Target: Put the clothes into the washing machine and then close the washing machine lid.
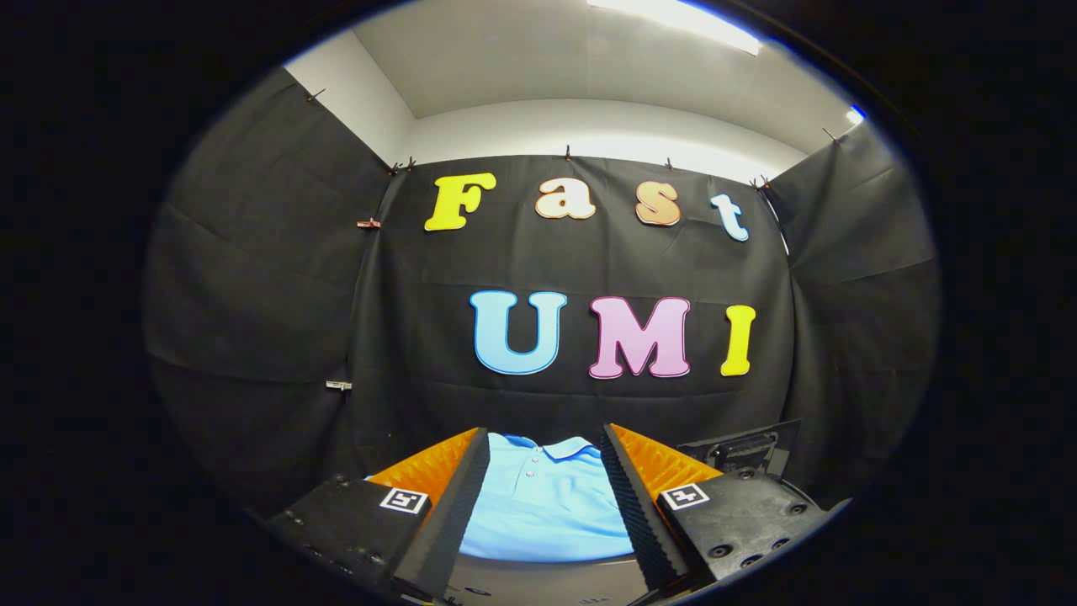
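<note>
The gripper (545,471) was found with its two fingers spread well apart, holding nothing; neither finger (454,497) touched any item. A light blue polo shirt (543,497) lay flat on the surface ahead, seen in the gap between the fingers, with its collar (555,446) at the far end toward the booth's black cloth wall (404,337) and its buttoned placket running back toward the gripper. The shirt's near hem ended short of the finger bases, where a strip of pale tabletop (547,581) showed. Whether the fingers stood above the shirt or level with it could not be judged from this view. Beyond the right finger, just beside its outer face, part of a dark raised object (745,446) was visible; it could not be confirmed as the washing machine or its lid, and no interior or contents could be seen. The shirt was therefore recorded as outside any container, resting in the open on the table. A square marker (683,497) sat on the gripper body behind each finger. A ceiling light (673,17) was lit overhead.
</note>
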`<action>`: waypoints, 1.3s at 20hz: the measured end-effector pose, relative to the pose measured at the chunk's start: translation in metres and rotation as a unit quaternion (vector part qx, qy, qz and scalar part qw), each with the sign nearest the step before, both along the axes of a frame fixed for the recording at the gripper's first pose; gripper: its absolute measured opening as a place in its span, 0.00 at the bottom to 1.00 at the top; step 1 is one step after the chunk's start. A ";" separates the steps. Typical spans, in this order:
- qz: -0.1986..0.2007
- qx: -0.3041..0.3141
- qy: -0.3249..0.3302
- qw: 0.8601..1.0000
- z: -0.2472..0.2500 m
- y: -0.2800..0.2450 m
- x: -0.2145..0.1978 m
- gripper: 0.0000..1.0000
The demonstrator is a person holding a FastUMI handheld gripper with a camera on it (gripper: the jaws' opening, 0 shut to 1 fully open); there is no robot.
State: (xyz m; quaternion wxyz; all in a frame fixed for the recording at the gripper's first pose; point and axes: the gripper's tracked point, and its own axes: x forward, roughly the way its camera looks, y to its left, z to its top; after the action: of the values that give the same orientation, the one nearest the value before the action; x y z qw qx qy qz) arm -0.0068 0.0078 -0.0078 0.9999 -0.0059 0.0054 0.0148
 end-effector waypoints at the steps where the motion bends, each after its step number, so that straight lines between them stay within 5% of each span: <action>1: 0.000 0.001 0.001 1.000 -0.002 -0.001 -0.001 0.85; 13: 0.016 -0.001 0.017 1.000 -0.014 0.002 0.001 0.84; 26: 0.000 -0.014 0.075 0.997 -0.041 0.007 0.068 0.84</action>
State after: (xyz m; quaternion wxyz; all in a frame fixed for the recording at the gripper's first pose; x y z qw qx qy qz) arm 0.0611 0.0153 -0.0484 0.9965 -0.0185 0.0802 0.0153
